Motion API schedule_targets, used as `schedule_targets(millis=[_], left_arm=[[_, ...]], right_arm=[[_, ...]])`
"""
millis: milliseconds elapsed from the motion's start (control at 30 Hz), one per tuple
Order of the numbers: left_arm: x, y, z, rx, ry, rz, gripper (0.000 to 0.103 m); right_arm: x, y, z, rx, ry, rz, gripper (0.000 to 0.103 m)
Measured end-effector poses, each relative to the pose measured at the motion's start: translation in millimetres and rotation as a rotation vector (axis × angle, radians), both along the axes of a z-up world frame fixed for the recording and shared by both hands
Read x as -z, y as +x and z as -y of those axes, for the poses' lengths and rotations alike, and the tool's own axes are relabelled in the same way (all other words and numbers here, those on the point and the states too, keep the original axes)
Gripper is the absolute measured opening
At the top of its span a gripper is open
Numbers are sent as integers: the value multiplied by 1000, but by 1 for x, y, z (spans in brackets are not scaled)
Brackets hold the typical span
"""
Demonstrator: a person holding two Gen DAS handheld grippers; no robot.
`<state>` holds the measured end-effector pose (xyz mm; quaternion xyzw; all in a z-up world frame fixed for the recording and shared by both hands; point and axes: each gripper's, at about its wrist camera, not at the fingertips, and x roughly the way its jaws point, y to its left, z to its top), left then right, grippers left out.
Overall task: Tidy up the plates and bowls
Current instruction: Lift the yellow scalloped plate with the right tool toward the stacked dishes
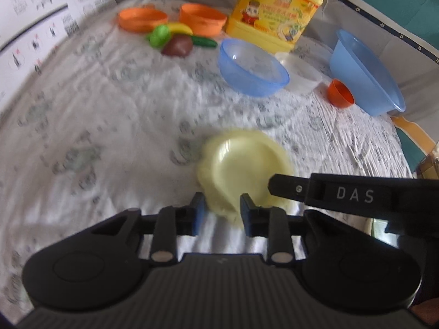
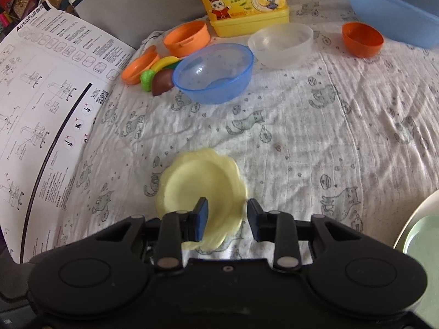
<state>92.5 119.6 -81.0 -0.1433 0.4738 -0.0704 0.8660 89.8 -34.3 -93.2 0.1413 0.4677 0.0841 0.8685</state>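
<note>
Pale yellow, the small plate (image 2: 201,189) lies flat on the cat-printed cloth (image 2: 315,126) that covers the desk, near its front edge, and both tongs reach toward it from the near side. The right tongs (image 2: 227,220) point forward and slightly down with their fingers spread apart; the left finger (image 2: 199,219) sits over the plate's near rim and the right finger stands just off its right edge, so the rim lies between them without being pinched. In the left wrist view the left tongs (image 1: 220,211) are also parted, low over the cloth, with the plate's near-left rim between their blue pads (image 1: 199,213), and no squeeze on it is visible; that view is blurred. The black body of the right tongs crosses in from the right there, its tip over the plate. Farther back stand a blue bowl (image 2: 214,72), a clear bowl (image 2: 281,45) just beside it, a small orange cup (image 2: 362,39) and a big blue basin (image 2: 392,5) at the far right. Two orange dishes (image 2: 188,38), toy fruit (image 2: 162,76) and a yellow detergent jug (image 2: 244,0) sit behind. A printed instruction sheet (image 2: 46,104) leans along the left side.
</note>
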Motion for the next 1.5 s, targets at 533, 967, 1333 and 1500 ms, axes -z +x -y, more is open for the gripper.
schedule_targets(millis=[533,967,1333,1500], left_arm=[[-9,8,12,29,64,13,32],[-10,42,23,155,189,22,38],[-20,34,27,169,173,60,34],[-15,44,6,143,177,30,43]], right_arm=[[10,5,45,94,93,7,29],[14,11,57,80,184,6,29],[16,9,67,90,211,-6,29],[14,10,55,61,217,-14,29]])
